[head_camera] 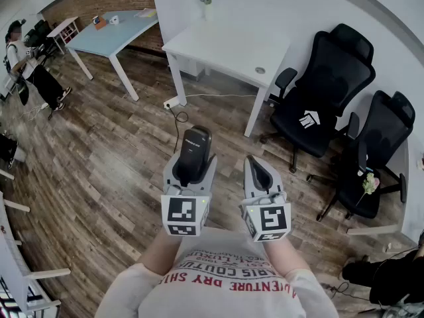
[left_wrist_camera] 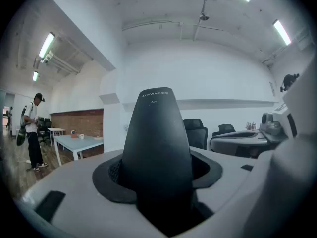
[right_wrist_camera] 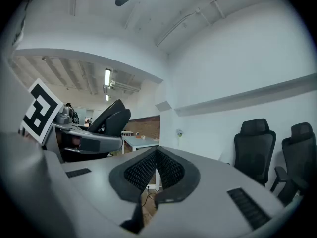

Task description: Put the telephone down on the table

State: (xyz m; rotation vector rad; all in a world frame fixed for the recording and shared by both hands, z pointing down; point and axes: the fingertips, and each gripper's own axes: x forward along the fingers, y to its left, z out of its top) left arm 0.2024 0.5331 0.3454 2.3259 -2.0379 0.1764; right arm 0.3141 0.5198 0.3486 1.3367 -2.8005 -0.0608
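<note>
Telephone [head_camera: 195, 152], a black handset with a smooth, probably plastic shell that narrows to a rounded top, stands between the jaws of the left gripper [head_camera: 191, 172], held in the air and not on any table. The jaws stand wide and their dark ribbed pads [left_wrist_camera: 115, 171] press on its sides. Just beside it, the right gripper [head_camera: 260, 176] is empty, its grey jaws together so that the meshed pads [right_wrist_camera: 138, 171] meet. Below lies a wooden plank floor [head_camera: 112, 158]. Farther ahead stands a white table [head_camera: 225, 48], with a black office chair [head_camera: 324, 91] near it.
</note>
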